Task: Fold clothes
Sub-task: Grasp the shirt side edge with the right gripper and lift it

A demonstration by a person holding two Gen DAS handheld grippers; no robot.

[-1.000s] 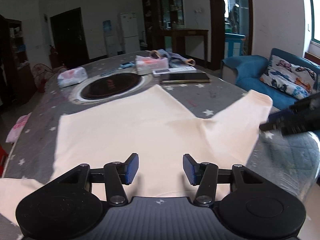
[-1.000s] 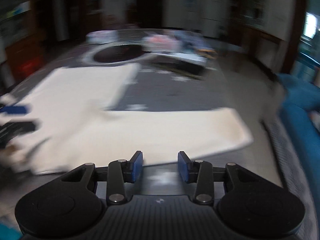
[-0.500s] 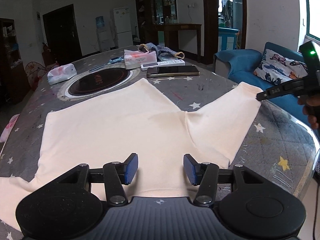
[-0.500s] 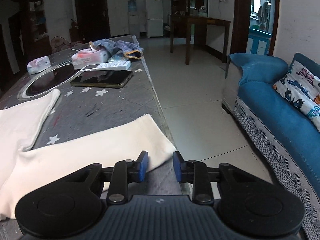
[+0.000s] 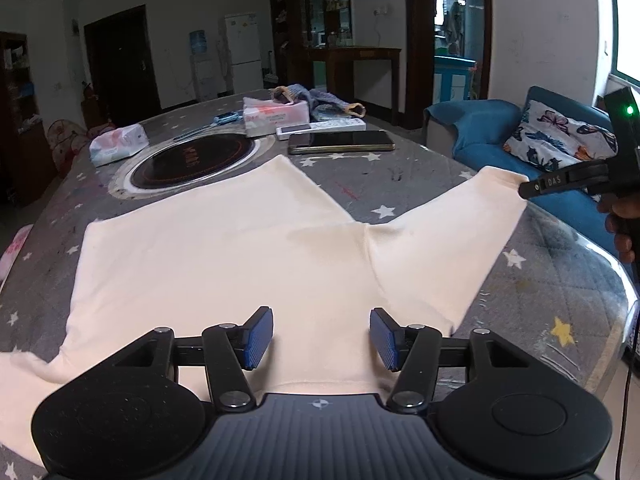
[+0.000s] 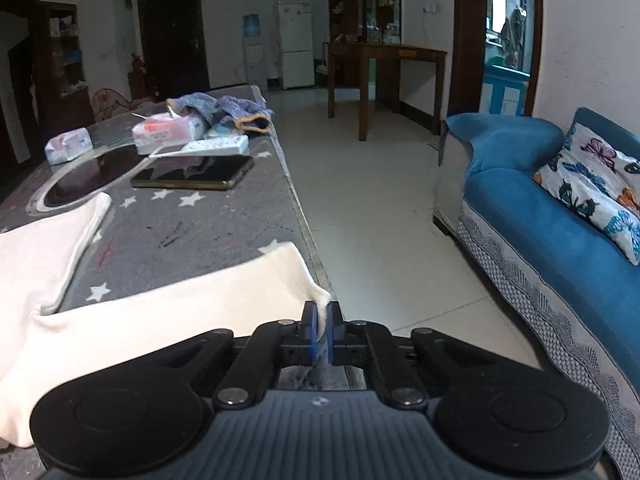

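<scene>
Cream garment lies spread flat on star-print table, hem toward induction hob. Right gripper pinches sleeve cuff at table edge on sofa side, fingers clamped on fabric. Left gripper hovers at collar end opposite hob, fingers wide apart, apparently touching nothing.

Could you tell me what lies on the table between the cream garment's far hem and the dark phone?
Only bare star-print tablecloth separates the cream garment from the phone; the left wrist view shows this most clearly.
</scene>
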